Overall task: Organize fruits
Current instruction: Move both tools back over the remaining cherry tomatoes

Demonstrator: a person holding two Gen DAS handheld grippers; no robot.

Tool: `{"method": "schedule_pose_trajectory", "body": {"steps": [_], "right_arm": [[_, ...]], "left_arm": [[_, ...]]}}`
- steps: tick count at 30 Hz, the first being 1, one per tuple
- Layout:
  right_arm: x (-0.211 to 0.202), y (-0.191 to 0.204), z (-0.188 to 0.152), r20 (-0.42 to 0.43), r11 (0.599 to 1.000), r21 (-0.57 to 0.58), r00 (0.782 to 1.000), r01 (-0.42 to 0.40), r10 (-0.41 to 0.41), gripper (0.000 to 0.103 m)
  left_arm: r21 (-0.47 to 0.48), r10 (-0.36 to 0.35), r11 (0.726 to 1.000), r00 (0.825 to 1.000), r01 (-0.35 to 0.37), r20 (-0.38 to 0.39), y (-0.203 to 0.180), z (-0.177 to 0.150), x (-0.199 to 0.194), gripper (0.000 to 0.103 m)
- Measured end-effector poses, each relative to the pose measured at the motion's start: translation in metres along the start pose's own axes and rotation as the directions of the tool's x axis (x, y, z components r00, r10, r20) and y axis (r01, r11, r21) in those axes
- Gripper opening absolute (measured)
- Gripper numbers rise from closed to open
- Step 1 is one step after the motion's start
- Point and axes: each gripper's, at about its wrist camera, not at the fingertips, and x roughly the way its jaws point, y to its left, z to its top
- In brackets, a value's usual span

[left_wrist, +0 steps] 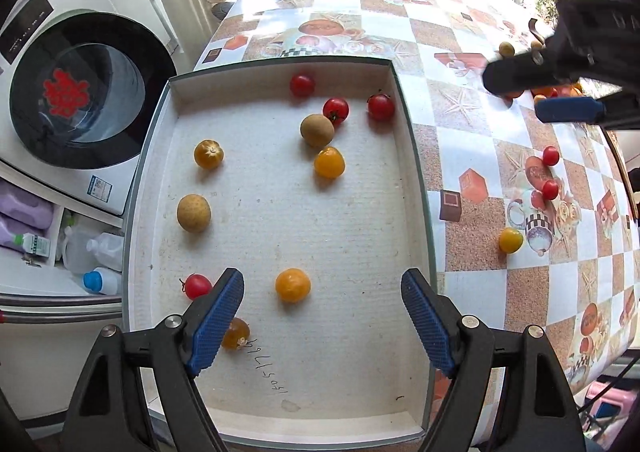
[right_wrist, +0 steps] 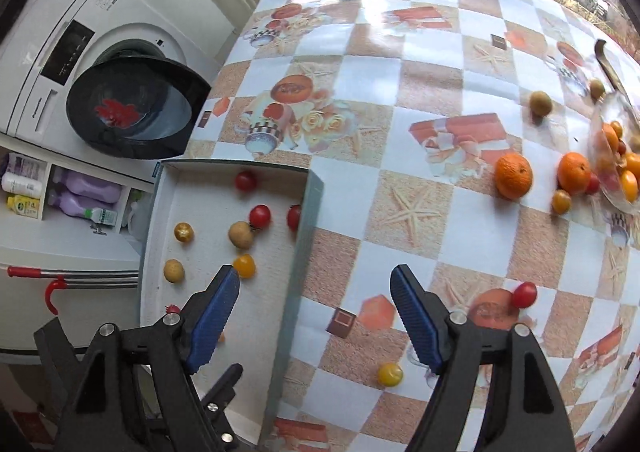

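Note:
A shallow white box (left_wrist: 416,172) lies on the table's left end and holds several red and yellow cherry tomatoes and two brown longans (left_wrist: 317,129). My left gripper (left_wrist: 322,280) hangs open above the box's near part; a yellow tomato (left_wrist: 293,285) lies below between its fingers, untouched. My right gripper (right_wrist: 316,276) is open and empty over the box's right wall (right_wrist: 304,252). On the cloth to the right lie two oranges (right_wrist: 514,176), a red tomato (right_wrist: 524,294), a yellow tomato (right_wrist: 390,374) and a longan (right_wrist: 541,103).
A clear bowl (right_wrist: 612,172) with more fruit stands at the far right of the table. A washing machine (left_wrist: 80,92) with its door open and a shelf of bottles (right_wrist: 88,192) stand beyond the table's left edge. The patterned tablecloth (right_wrist: 400,92) stretches away behind.

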Motion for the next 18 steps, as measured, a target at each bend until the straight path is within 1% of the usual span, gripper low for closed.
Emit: {"method": "schedule_pose_trajectory", "body": {"steps": [4,8,10,12,16,18], "right_arm": [[-0.01,-0.068,-0.027,-0.035,0.988,0.124,0.995,0.093,-0.089,0.081],[-0.014,-0.112,-0.049,-0.062,0.968,0.202,0.989,0.146,-0.136,0.081],[-0.014,-0.124,-0.052,-0.062,0.965,0.211,0.987,0.157,-0.147,0.081],[-0.015,-0.131,-0.051,-0.057,0.963,0.212,0.986,0.164,-0.155,0.081],[-0.01,-0.134,-0.042,-0.046,0.966,0.206,0.987,0.158,-0.152,0.081],[-0.005,-0.133,-0.035,-0.041,0.969,0.194,0.988,0.155,-0.149,0.081]], "left_arm": [[0.038,-0.013,0.999,1.0,0.012,0.026,-0.023,0.005,-0.013,0.082],[0.082,-0.061,0.995,0.997,0.057,0.048,-0.051,0.016,-0.023,0.082],[0.102,-0.081,0.992,0.996,0.076,0.047,-0.067,0.023,-0.023,0.082],[0.113,-0.094,0.99,0.995,0.09,0.031,-0.083,0.027,-0.017,0.082],[0.115,-0.093,0.989,0.996,0.093,-0.003,-0.112,0.03,-0.004,0.082],[0.122,-0.076,0.989,0.997,0.078,-0.022,-0.121,0.029,0.009,0.082]]}}
